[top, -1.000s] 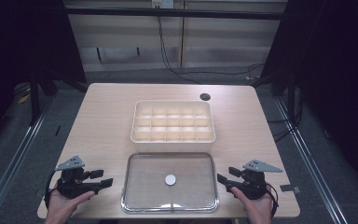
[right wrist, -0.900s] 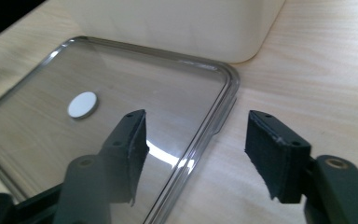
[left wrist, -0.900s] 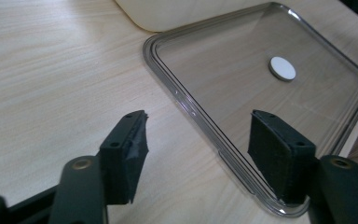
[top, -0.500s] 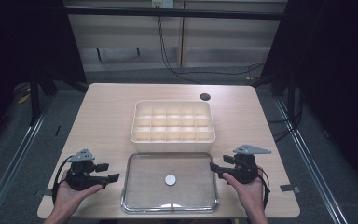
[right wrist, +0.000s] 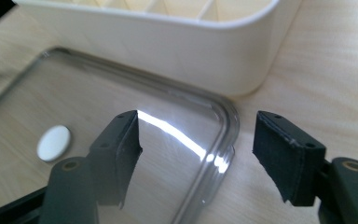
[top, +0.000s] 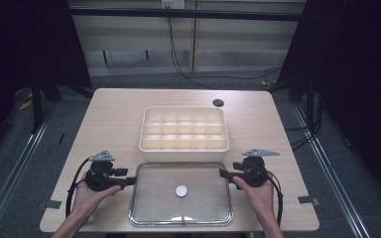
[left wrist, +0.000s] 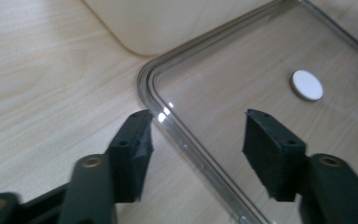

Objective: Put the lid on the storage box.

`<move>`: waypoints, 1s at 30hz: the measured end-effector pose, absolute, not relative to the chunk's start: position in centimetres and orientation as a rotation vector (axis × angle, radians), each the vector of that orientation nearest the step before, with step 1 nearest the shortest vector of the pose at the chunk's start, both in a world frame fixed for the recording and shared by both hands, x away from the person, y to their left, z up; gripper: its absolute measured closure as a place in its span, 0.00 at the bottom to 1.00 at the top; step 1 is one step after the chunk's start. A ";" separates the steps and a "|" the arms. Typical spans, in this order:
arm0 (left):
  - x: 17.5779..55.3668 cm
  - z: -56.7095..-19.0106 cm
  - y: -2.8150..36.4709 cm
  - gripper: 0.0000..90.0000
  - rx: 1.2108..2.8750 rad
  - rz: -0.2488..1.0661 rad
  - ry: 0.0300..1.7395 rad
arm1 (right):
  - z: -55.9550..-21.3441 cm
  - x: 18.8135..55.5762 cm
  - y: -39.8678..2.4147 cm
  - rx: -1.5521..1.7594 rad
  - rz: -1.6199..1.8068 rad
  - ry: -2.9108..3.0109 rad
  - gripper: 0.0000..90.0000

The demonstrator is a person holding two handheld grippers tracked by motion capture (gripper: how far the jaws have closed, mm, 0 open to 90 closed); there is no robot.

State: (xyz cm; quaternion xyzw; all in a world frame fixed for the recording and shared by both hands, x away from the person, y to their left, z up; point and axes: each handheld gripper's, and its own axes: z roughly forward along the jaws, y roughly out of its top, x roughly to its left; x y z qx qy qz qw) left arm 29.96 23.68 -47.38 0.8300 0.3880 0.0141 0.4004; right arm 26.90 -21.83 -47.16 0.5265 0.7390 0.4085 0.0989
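A clear lid is lying flat at the table's near edge, just in front of a cream divided box; a white disc is sitting at its centre; the left gripper and right gripper, both released, are straddling its left and right rims.

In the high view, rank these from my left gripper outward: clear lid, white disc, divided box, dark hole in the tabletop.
From the left gripper:
1. Clear lid, its left edge at the jaws.
2. White disc, mid-lid.
3. Divided box, beyond the lid.
4. Dark hole, far right of the table.
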 end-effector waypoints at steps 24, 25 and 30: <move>29.2 -49.5 22.2 0.60 2.142 -0.012 0.960 | -49.8 26.3 -21.1 1.572 1.058 2.216 0.58; 29.2 -49.5 22.1 0.60 2.144 -0.009 0.958 | -49.8 26.3 -20.9 1.575 1.060 2.213 0.58; 29.2 -49.5 22.1 0.61 2.145 -0.009 0.960 | -49.9 26.2 -20.7 1.571 1.066 2.207 0.58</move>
